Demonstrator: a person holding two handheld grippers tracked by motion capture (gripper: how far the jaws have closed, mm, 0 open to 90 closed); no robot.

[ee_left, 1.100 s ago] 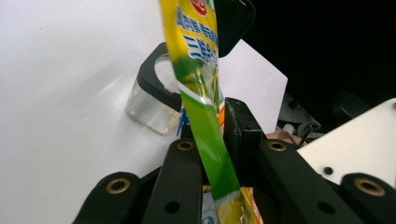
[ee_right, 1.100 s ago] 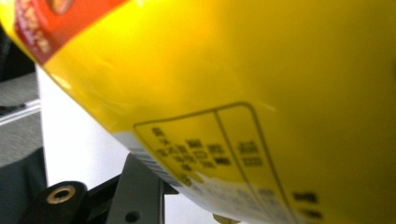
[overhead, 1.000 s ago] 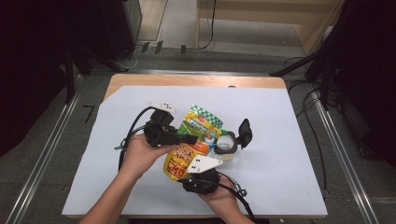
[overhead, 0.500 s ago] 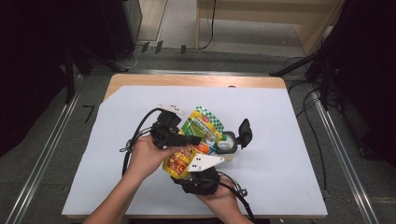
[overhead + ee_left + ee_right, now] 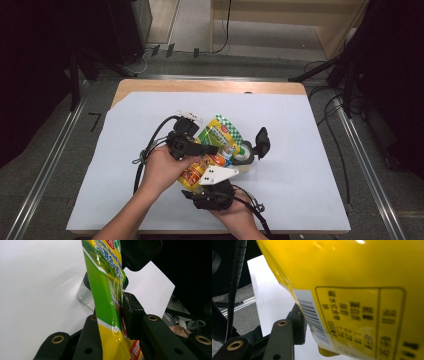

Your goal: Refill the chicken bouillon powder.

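Holding the snack packet (image 5: 216, 145) at mid-frame above the bench (image 5: 310, 150), the left tool (image 5: 212, 148) clamps its green top; the right tool (image 5: 212, 181), jaws just widening, must keep supporting the yellow bottom near the clear jar (image 5: 243, 155).

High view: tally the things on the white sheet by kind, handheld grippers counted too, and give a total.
Snack bags: 1, yellow and green
Clear containers: 1, black flip lid open
Handheld grippers: 2, left gripper and right gripper, both at the bag
Total: 4
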